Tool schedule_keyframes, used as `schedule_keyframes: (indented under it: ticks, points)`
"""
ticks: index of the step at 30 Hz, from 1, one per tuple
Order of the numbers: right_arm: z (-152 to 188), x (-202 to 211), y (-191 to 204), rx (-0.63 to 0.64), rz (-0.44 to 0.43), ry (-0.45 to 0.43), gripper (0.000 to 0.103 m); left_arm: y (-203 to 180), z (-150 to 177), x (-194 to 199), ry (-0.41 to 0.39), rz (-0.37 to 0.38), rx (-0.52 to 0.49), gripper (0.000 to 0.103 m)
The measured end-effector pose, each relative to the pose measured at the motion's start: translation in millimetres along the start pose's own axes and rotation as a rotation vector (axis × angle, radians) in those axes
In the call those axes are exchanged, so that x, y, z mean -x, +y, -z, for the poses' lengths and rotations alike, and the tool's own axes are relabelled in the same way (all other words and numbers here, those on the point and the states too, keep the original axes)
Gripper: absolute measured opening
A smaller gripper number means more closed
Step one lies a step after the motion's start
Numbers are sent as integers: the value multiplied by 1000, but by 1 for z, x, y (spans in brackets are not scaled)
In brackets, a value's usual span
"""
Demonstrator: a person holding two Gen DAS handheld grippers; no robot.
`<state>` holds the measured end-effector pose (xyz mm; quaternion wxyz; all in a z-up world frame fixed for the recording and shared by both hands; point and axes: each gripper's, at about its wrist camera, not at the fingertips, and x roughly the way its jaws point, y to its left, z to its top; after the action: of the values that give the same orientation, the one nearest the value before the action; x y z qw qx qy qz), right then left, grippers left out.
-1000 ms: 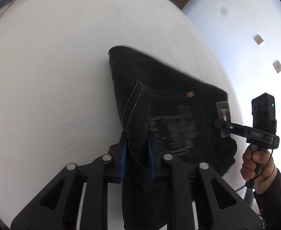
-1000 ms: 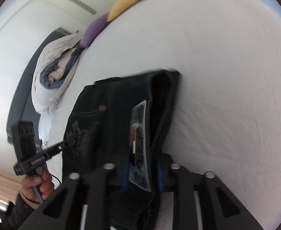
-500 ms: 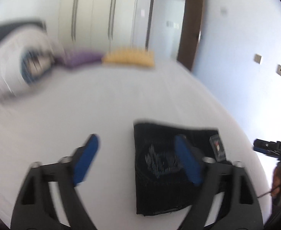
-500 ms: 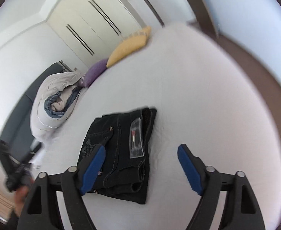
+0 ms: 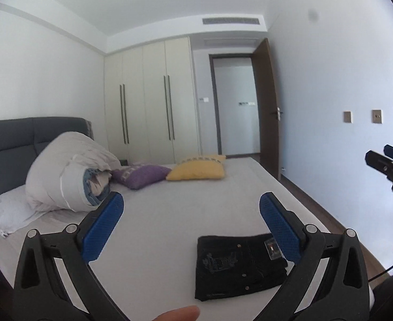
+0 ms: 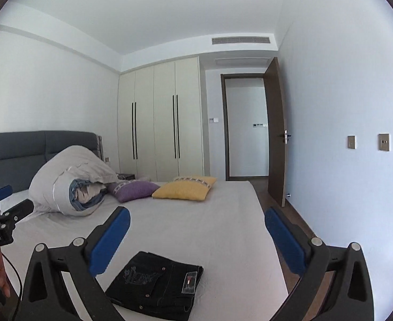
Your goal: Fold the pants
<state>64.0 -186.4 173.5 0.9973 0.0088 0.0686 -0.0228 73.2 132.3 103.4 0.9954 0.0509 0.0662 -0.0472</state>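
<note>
Left wrist view first: one pair of black pants [image 5: 239, 264], folded into a compact rectangle, lying on the white bed [image 5: 185, 208] near its front right corner. Two cushions further back, one purple cushion [image 5: 141, 175] and one yellow cushion [image 5: 197, 169], touching each other, plus one rolled-up duvet [image 5: 68, 171] by the grey headboard [image 5: 17, 139] and one white pillow [image 5: 6, 211] under it. The left gripper [image 5: 191, 214] has its jaws spread wide, having just been opening, with nothing between the two blue pads [image 5: 102, 230]. Lots of bare sheet left of the pants; on the right they sit close to the mattress edge, with the floor strip and wall beyond. The right gripper [image 5: 384, 165] pokes in at the far right of the picture, well clear of the pants.

Right wrist view: same single folded pants [image 6: 156, 286], here low in the middle, lying flat. You can see pale stitching on a back pocket, a few metal rivets and one clear tag with a red mark on top. The right gripper's jaws also stand fully apart, just opened too, nothing in them. The left gripper [image 6: 1, 214] shows at the left edge, up off the bed. Open sheet all around the pants up to the cushions.
</note>
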Motion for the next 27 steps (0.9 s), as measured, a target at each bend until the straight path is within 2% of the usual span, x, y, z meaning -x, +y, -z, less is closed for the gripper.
schedule_keyframes:
  ticks: [3, 6, 9, 12, 17, 21, 27]
  points:
    - [-22, 24, -3, -63, 7, -34, 103, 8, -18, 12, 38, 8, 42, 103]
    - [-21, 27, -4, -106, 2, 18, 103, 9, -19, 11, 73, -53, 74, 103]
    - [1, 9, -3, -106, 23, 137, 103, 1, -7, -10, 227, -92, 29, 103]
    - [33, -14, -8, -124, 67, 263, 103, -14, 20, -36, 412, -77, -32, 103]
    - [68, -35, -7, -122, 101, 418, 103, -32, 60, -53, 562, -18, -17, 103]
    - [85, -35, 1, -105, 104, 501, 103, -40, 84, -69, 634, 17, 20, 103]
    - [99, -36, 14, -90, 82, 572, 103, -44, 96, -77, 672, 20, 28, 103]
